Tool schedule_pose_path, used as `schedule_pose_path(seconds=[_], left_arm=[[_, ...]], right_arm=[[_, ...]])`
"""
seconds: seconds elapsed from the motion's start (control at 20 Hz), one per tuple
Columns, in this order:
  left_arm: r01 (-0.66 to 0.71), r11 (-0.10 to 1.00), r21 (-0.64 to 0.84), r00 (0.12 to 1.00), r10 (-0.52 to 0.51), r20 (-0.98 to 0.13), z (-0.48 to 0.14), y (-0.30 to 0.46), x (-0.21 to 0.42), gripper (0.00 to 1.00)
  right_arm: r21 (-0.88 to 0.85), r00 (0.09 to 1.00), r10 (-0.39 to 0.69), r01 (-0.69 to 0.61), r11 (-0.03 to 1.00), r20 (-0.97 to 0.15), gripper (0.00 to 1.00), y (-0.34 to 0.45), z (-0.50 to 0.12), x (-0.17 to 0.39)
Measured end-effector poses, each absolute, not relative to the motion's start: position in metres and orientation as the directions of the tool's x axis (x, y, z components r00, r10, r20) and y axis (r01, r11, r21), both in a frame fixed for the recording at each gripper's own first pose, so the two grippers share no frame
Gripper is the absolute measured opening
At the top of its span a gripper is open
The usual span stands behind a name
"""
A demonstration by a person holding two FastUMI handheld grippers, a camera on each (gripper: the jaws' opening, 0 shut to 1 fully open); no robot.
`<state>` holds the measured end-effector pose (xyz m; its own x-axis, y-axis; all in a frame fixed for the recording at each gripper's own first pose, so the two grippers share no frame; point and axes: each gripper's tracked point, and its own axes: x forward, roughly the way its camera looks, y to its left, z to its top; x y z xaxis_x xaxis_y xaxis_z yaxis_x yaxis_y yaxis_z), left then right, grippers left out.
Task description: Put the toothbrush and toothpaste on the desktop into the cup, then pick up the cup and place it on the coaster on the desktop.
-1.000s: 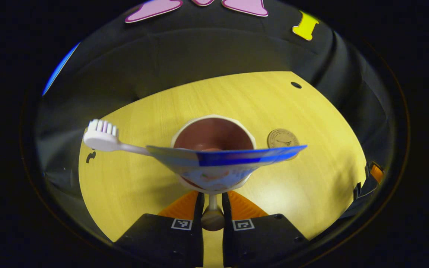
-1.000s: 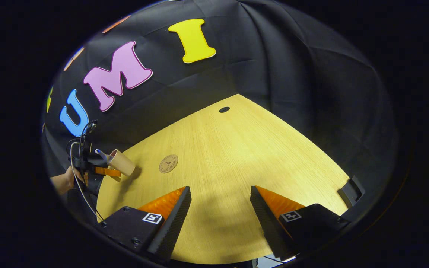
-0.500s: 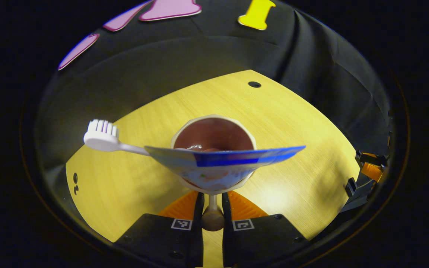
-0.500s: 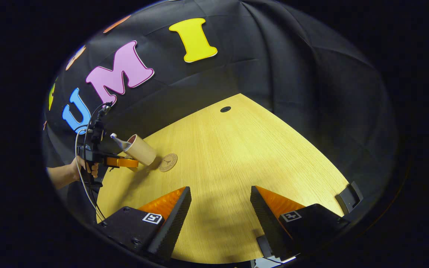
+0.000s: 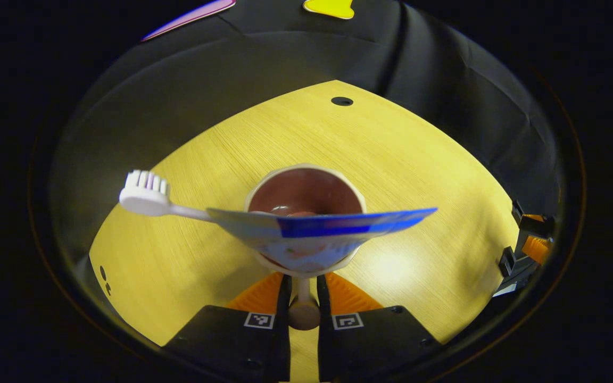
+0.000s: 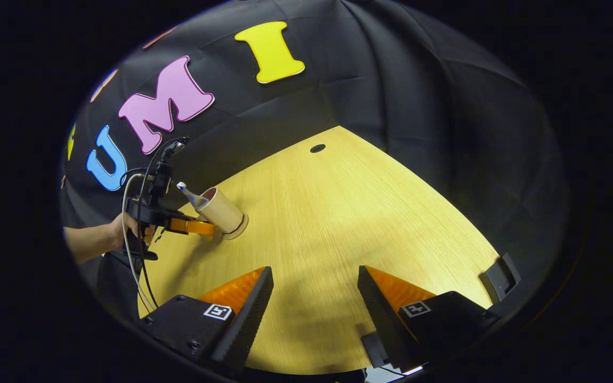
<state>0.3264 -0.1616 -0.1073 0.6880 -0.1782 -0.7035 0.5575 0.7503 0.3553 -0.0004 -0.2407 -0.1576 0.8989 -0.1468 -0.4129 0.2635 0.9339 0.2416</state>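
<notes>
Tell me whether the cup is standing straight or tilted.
Tilted. In the right gripper view the cup leans over the coaster, mouth toward the left gripper, toothpaste sticking out.

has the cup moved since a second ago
Yes. In the right gripper view the cup, carried by the left gripper, has moved right across the desk onto the coaster.

Your left gripper view sits right up close over the cup [image 5: 305,197], while your right gripper view looks across the desktop [image 6: 338,213] at that same cup from farther off.
</notes>
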Motion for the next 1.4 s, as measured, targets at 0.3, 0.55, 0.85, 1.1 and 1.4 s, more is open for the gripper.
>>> schedule_pose_path(seconds=[0.3, 0.55, 0.85, 1.1, 1.4], left_arm=[[0.541, 0.762, 0.356, 0.694, -0.166, -0.701, -0.108, -0.163, 0.331, 0.31], [0.519, 0.773, 0.364, 0.724, -0.171, -0.669, -0.090, -0.160, 0.312, 0.34], [0.476, 0.825, 0.306, 0.761, -0.212, -0.613, -0.067, -0.152, 0.284, 0.93], [0.354, 0.885, 0.304, 0.880, -0.206, -0.427, -0.016, -0.123, 0.260, 1.00], [0.205, 0.963, 0.176, 0.962, -0.166, -0.215, 0.027, -0.073, 0.188, 1.00]], right_arm=[[0.240, 0.897, -0.129, 0.247, 0.939, -0.422, 0.98, -0.238, -0.161, 0.004], [0.235, 0.901, -0.105, 0.220, 0.947, -0.421, 0.98, -0.233, -0.160, 0.008], [0.220, 0.905, -0.063, 0.169, 0.961, -0.420, 0.98, -0.220, -0.158, 0.015], [0.185, 0.911, -0.043, 0.129, 0.974, -0.410, 0.98, -0.213, -0.151, 0.019], [0.180, 0.923, -0.021, 0.097, 0.979, -0.385, 0.98, -0.195, -0.135, 0.034]])
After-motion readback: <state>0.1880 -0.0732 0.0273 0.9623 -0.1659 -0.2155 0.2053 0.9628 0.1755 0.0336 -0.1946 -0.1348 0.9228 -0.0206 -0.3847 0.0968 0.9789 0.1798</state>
